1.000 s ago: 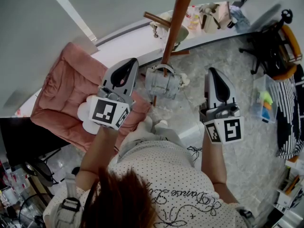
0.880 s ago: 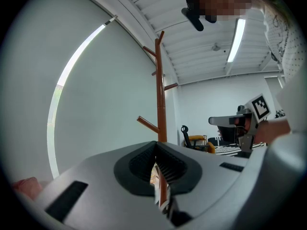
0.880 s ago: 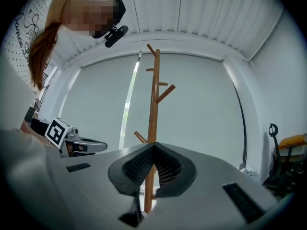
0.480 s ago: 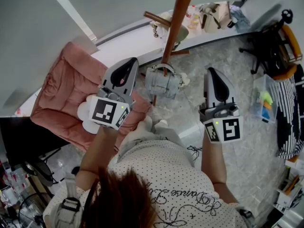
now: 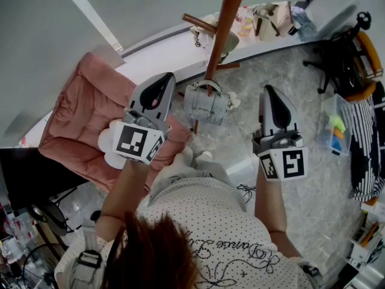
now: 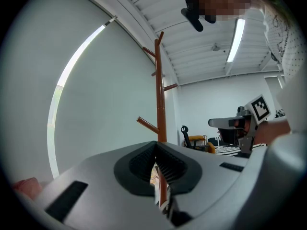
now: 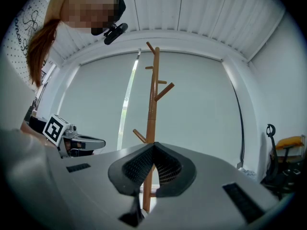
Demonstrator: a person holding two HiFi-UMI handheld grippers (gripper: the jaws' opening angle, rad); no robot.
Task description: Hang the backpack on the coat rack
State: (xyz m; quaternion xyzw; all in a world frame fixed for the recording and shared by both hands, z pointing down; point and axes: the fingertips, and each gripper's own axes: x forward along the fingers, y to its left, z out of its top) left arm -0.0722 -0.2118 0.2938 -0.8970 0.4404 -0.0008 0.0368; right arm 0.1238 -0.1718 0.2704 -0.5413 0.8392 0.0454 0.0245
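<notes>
Near left corner: a black flat screen (image 5: 27,176) stands low at the left edge, with small clutter round it too small to name.
Left wall: a plain pale grey curved wall (image 5: 126,5) runs along the far side, crossed by one bright slanted strip of light (image 5: 90,14).
Seat: a pink padded fabric armchair (image 5: 84,119) sits on the floor against that wall, left of the person.
Left claw: the grey two-jaw left claw (image 5: 168,77) is held level over the armchair's right edge. Its ribbed black pads are clenched tip to tip on nothing, and it points at the rack.
Task's thing: the small pale grey-blue backpack (image 5: 206,106) hangs by its top handle against the pole, clear of the floor. It is between the two claws and farther out, and neither touches it.
Rack: the tall reddish-brown wooden coat rack (image 5: 224,23) stands on the floor just before the wall, with short pegs slanting up from its pole.
Ledge: a low white ledge (image 5: 168,53) follows the foot of the wall, and beige bags (image 5: 271,20) sit on it to the right of the rack.
Right claw: the matching grey right claw (image 5: 268,89) is held level right of the backpack, clenched and empty.
Floor: grey-white marbled tile floor (image 5: 289,77).
Right side: a black office chair with an orange seat (image 5: 352,59) stands far right. Nearer are a clear plastic box (image 5: 334,125) and a black-and-white striped cloth (image 5: 364,149).
Ceiling: a white ribbed ceiling with a long tube light (image 6: 236,40).
</notes>
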